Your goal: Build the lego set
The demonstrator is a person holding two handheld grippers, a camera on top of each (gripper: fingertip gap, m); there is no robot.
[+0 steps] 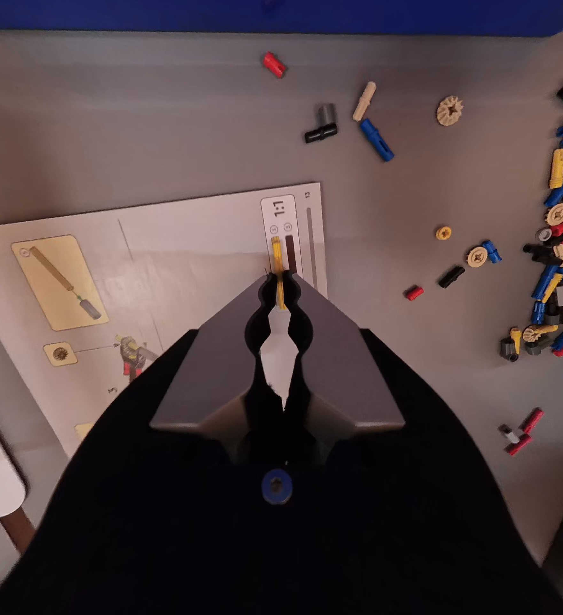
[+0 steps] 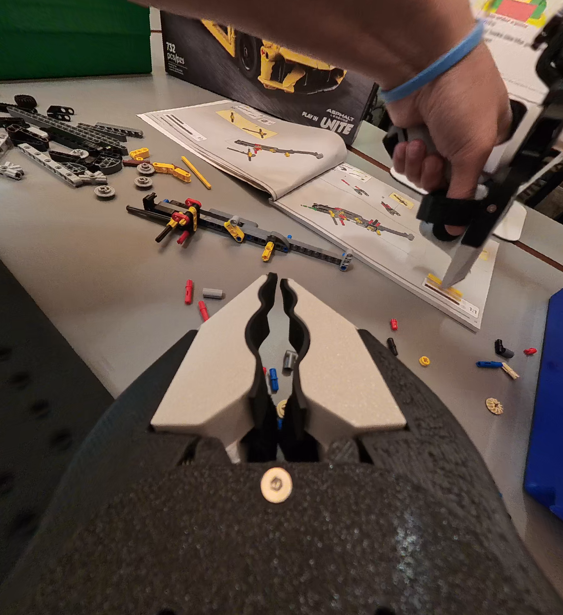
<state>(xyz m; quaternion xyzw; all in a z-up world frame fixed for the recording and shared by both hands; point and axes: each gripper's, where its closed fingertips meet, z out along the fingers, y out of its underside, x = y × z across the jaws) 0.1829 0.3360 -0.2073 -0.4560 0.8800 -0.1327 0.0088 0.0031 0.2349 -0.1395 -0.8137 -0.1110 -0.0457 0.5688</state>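
The right claw (image 2: 278,279) hangs low over the grey bench (image 2: 107,299), its tips drawn almost together with only a thin slit between them and nothing held. Just beyond its tips lie two small red pins (image 2: 189,291) and a short grey sleeve (image 2: 212,293). A little farther on rests the half-built lego frame (image 2: 240,229), a long dark beam dotted with yellow, red and blue connectors, lying flat on the bench. To its right the instruction booklet (image 2: 373,213) lies open, and there a person's hand (image 2: 446,133), wearing a blue wristband (image 2: 433,70), grips the handle of the left claw (image 1: 279,276). That claw points straight down at the near corner of the page and is clamped on a thin yellow axle (image 1: 278,263), which lies flat against the printed length guide on the page. From above, scattered parts lie beside the booklet: a blue pin (image 1: 376,139), a tan gear (image 1: 452,110), a red bush (image 1: 274,64), and a dense heap of small pieces (image 1: 562,266) at the right edge. Farther back on the bench sit a second yellow axle (image 2: 196,172), a spread of grey and black beams (image 2: 57,143), and the set's box (image 2: 273,66) standing behind the booklet.
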